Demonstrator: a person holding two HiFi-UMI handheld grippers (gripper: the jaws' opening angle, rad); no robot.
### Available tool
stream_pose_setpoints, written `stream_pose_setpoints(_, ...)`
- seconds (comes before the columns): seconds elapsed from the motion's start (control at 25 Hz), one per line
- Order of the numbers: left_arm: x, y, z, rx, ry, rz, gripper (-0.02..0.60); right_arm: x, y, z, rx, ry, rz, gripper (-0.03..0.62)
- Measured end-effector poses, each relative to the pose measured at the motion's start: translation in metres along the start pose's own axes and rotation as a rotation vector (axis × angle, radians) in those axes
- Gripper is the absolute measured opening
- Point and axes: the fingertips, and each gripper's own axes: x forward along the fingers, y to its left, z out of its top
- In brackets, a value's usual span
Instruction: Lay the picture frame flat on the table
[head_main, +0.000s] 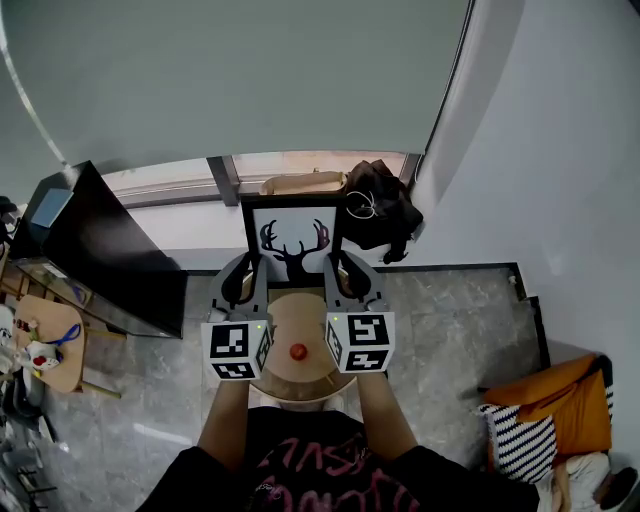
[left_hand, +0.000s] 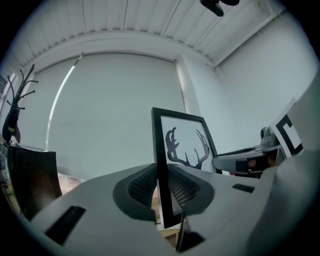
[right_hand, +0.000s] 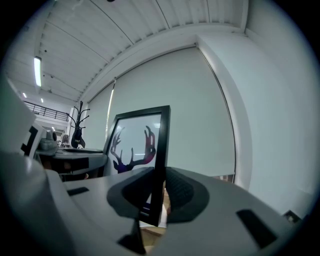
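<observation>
Left gripper (head_main: 252, 272) and right gripper (head_main: 338, 268) each clamp a side edge of the upright black-framed antler picture (head_main: 292, 240); tilting both together should lay it evenly on the round wooden table (head_main: 300, 322)

No complete word, number or brand is reading clearly in any view.

Item 1: pink lettering (head_main: 300, 482) is running across the front of the person's black shirt (head_main: 230, 480), at the bottom edge of the head view. It is lying upside-down to the camera and creasing with the cloth, so the characters are not resolving into a word.

Item 2: the cube (head_main: 237, 348) on the left gripper (head_main: 252, 262) and the cube (head_main: 361, 342) on the right gripper (head_main: 335, 262) are carrying black-and-white square marker patterns, not letters or digits.

Item 3: the picture frame (head_main: 292, 245) is showing a dark antler silhouette only, and no caption is making itself out on it in the head view or in either gripper view.
</observation>
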Motion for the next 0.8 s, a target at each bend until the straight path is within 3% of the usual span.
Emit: stream_pose_setpoints(0.8,0.018,0.008,-0.049,-0.037,0.099,-0.01,0.072,0.024,-0.003,-0.047,0.019,0.107,0.023,0.081)
